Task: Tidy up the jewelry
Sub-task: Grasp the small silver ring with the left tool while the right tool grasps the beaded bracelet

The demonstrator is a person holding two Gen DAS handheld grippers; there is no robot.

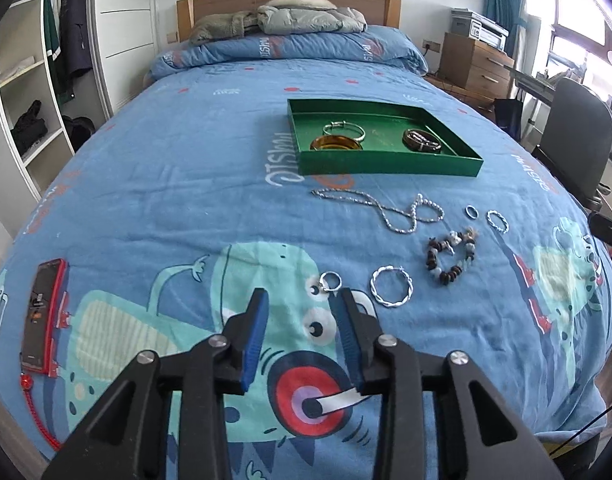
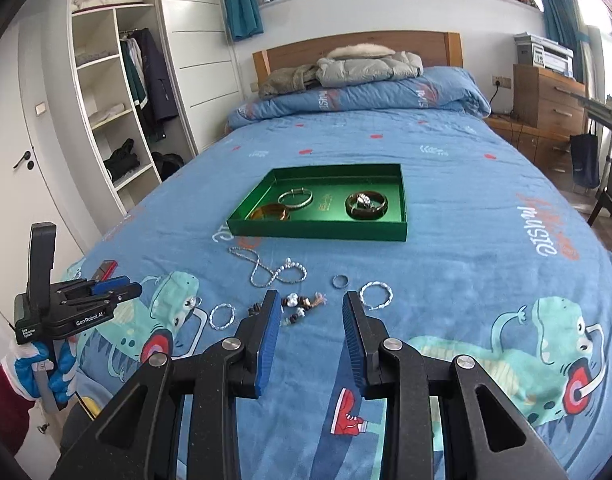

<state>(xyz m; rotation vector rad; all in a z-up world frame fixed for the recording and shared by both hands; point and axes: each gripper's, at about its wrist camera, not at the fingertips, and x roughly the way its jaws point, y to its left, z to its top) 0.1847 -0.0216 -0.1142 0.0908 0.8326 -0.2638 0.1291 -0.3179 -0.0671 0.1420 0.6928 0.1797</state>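
Observation:
On the blue bedspread lies a green tray [image 1: 386,166] holding a silver bangle [image 1: 343,131], an amber bangle [image 1: 335,144] and a dark bangle [image 1: 422,141]. In front of it lie a silver chain [image 1: 378,208], a beaded bracelet [image 1: 452,256], a twisted hoop [image 1: 391,290] and small rings. My left gripper [image 1: 301,298] is open and empty, low over the cover, with a small ring [image 1: 330,280] just past its right fingertip. My right gripper [image 2: 310,300] is open and empty too, the beaded bracelet [image 2: 301,306] lying just beyond its fingertips.
A red phone [image 1: 43,316] lies at the left of the bed. Folded quilt and jackets [image 2: 366,68] fill the head end. A wardrobe [image 2: 105,120] stands left, a chair [image 1: 578,140] and drawers right. In the right wrist view the left gripper [image 2: 135,286] is held by a gloved hand [image 2: 45,368].

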